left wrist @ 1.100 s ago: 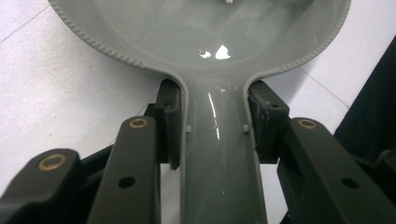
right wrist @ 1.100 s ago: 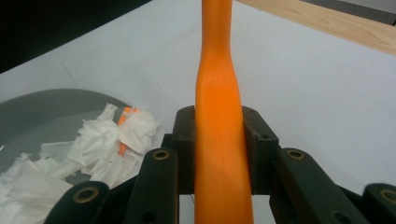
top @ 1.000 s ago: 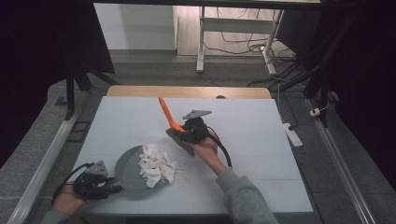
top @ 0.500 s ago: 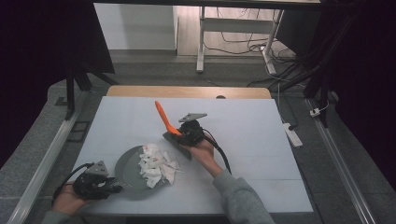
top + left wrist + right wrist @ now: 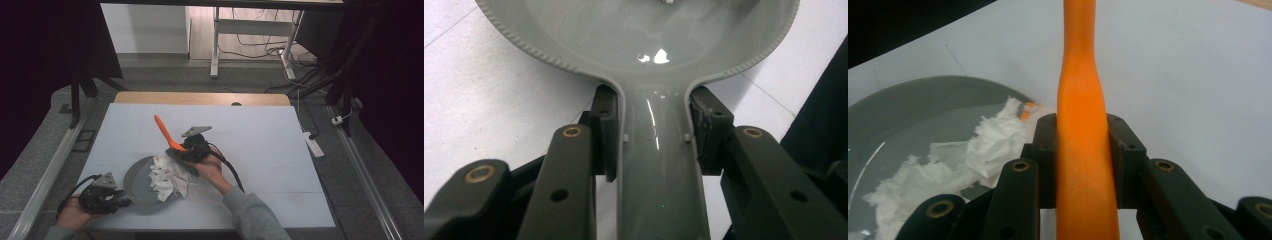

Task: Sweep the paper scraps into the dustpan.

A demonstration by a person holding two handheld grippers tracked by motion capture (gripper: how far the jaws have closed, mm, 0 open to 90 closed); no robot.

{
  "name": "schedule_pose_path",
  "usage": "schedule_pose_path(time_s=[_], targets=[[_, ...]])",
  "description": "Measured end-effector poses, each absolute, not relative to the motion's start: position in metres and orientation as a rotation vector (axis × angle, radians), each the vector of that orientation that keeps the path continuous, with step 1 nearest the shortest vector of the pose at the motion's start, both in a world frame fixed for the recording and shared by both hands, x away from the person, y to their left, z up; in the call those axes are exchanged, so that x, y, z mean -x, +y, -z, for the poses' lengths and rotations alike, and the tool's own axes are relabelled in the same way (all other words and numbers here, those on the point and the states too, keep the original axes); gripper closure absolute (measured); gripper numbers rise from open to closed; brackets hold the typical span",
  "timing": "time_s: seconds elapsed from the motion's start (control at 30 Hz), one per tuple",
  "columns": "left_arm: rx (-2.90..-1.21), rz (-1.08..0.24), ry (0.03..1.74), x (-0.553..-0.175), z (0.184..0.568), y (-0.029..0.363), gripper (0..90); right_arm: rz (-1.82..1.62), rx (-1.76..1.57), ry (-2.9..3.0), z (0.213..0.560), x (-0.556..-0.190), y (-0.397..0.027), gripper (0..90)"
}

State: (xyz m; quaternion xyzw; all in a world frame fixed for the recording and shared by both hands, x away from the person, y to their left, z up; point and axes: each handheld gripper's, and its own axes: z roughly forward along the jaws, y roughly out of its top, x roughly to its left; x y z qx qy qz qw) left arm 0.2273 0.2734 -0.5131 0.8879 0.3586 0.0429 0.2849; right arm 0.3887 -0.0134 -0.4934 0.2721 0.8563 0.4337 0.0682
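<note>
Left gripper (image 5: 117,200), lower left of the high view: jaws clamped on the handle (image 5: 659,165) of a grey pan (image 5: 137,181), pads on both sides. Pan sits on the white table (image 5: 260,135), crumpled paper (image 5: 167,176) heaped on its right half. Right gripper (image 5: 181,154), centre frame, just beside the paper: jaws gripping an orange tool (image 5: 166,132), its end angled toward upper left.

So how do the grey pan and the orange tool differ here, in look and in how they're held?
The grey pan lies flat on the table, while the orange tool slants up off it. The pan is broad and round and holds crumpled white paper; the tool is slim and long. The left gripper clamps the pan's handle; the right gripper clamps the tool's handle. Both are gripped firmly between closed fingers.
</note>
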Motion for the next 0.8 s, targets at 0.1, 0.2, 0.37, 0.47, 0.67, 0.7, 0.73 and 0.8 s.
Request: schedule_pose_path(time_s=[0.1, 0.2, 0.37, 0.47, 0.67, 0.7, 0.73, 0.8], targets=[[-2.376, -0.113, 0.958, -0.228, 0.513, 0.273, 61.9, -1.307, -0.793, 2.595, 0.494, -0.382, -0.007, 70.3], [-2.377, -0.111, 0.956, -0.228, 0.513, 0.272, 61.9, -1.328, -0.768, 2.614, 0.494, -0.376, 0.000, 70.3], [-2.378, -0.110, 0.955, -0.228, 0.513, 0.272, 61.9, -1.390, -0.737, 2.655, 0.493, -0.362, 0.013, 70.3], [-2.378, -0.110, 0.955, -0.228, 0.513, 0.273, 61.9, -1.431, -0.709, 2.681, 0.490, -0.356, 0.018, 70.3], [-2.376, -0.111, 0.955, -0.228, 0.513, 0.273, 61.9, -1.465, -0.712, 2.618, 0.476, -0.360, 0.009, 70.3], [-2.377, -0.111, 0.956, -0.228, 0.513, 0.273, 61.9, -1.461, -0.718, 2.603, 0.475, -0.363, 0.006, 70.3], [-2.376, -0.108, 0.956, -0.228, 0.513, 0.273, 61.9, -1.455, -0.727, 2.587, 0.473, -0.365, 0.004, 70.3], [-2.376, -0.109, 0.956, -0.228, 0.513, 0.273, 61.9, -1.453, -0.749, 2.565, 0.472, -0.370, -0.001, 70.3]])
